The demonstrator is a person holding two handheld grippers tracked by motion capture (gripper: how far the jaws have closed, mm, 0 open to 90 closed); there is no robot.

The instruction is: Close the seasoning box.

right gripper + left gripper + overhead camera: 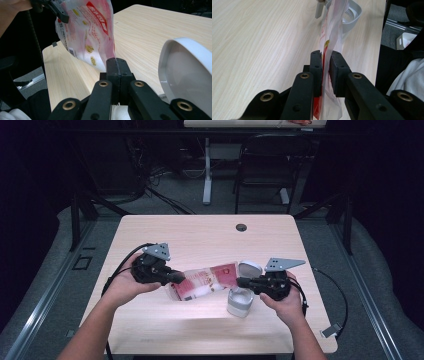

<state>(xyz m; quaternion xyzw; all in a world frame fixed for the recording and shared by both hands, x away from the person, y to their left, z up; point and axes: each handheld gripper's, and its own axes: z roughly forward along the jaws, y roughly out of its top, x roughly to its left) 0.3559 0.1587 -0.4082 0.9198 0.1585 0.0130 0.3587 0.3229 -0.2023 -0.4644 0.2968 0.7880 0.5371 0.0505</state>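
We see print on the red-and-white plastic bag (85,32): white characters on a red band, small yellow marks and a barcode near one edge, but we cannot read any of it. We find no other legible text anywhere.

A pouch (207,281) hangs mid-frame above the bench (200,232), between the left tool (175,277) and right tool (240,282); a container (240,302) stands lower right.
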